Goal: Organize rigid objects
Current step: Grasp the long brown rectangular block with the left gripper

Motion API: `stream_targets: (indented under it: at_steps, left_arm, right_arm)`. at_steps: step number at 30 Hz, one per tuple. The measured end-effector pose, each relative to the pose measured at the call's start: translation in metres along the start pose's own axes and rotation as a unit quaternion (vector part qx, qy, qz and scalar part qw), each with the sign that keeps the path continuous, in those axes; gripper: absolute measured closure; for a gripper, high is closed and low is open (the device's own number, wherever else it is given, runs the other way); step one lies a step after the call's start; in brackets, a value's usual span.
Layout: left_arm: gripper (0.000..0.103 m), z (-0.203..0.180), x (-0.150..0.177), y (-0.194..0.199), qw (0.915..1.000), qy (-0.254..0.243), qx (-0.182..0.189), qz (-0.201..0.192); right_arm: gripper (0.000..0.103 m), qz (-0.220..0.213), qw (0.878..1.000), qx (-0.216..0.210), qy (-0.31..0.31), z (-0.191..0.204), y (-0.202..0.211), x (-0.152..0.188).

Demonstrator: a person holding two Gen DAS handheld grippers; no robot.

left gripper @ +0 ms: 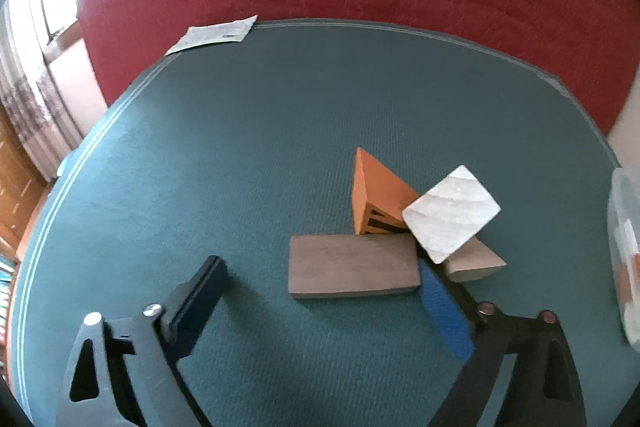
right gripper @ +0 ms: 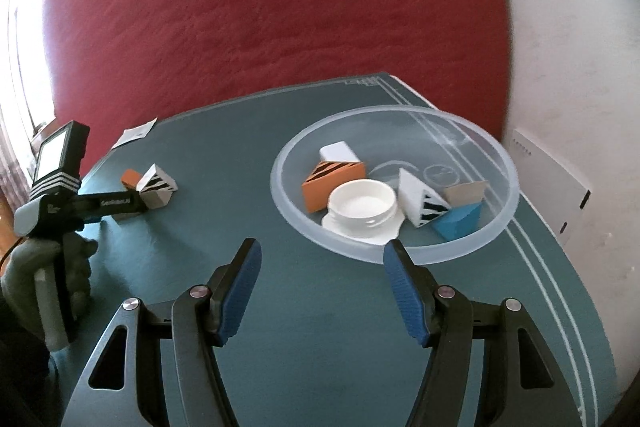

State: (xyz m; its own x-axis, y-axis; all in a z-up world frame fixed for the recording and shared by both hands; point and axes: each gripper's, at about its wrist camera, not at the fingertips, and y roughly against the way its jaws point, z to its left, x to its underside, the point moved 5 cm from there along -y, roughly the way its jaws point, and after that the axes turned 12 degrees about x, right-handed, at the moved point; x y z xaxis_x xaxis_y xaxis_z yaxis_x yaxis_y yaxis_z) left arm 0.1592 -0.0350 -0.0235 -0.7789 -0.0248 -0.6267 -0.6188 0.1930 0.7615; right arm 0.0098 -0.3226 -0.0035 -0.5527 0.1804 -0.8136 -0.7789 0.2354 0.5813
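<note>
Left gripper (left gripper: 320,291): jaws spread wide, nothing between the pads, poised low over the 3 pieces not yet sorted. In the left wrist view these sit lower centre-right of the frame: a flat grey-brown block (left gripper: 352,265) lying lengthwise across my opening, an orange wedge (left gripper: 378,193) standing behind it, and a white-faced block (left gripper: 451,213) tilted against the wedge, resting on another tan piece (left gripper: 476,261). My blue right pad is just beside the flat block's right end; the left pad stands well apart from its left end. I judge the flat block to be the next pick, since it lies free in front while the others lean on each other and could tumble if nudged. Right gripper (right gripper: 320,267): jaws also spread, empty, hovering just short of the near rim of the clear bowl (right gripper: 496,155), centre-right of the right wrist view. The bowl holds a white lid (right gripper: 362,205), an orange striped block (right gripper: 332,183), a white striped wedge (right gripper: 420,199) and a blue piece (right gripper: 460,223). Room: the green mat (left gripper: 240,147) is bare left of the cluster. A paper (left gripper: 212,33) lies at the mat's upper-left edge. The bowl sits near the mat's right edge.
</note>
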Motion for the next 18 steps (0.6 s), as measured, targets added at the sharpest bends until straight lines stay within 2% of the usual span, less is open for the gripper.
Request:
stream_targets:
  at_steps: [7, 11, 18]
  left_arm:
    - [0.04, -0.003, 0.0, 0.006, 0.9989, -0.015, 0.042, -0.015]
    - [0.04, -0.002, 0.003, 0.011, 0.998, -0.013, 0.06, -0.017]
    - [0.04, 0.011, 0.013, 0.029, 0.9983, -0.01, 0.046, -0.035]
  right_arm:
    - [0.038, 0.022, 0.999, -0.023, 0.013, 0.023, -0.003, 0.005]
    - [0.038, 0.038, 0.998, -0.044, 0.028, 0.041, -0.006, 0.007]
    - [0.038, 0.081, 0.99, -0.096, 0.057, 0.077, -0.019, 0.007]
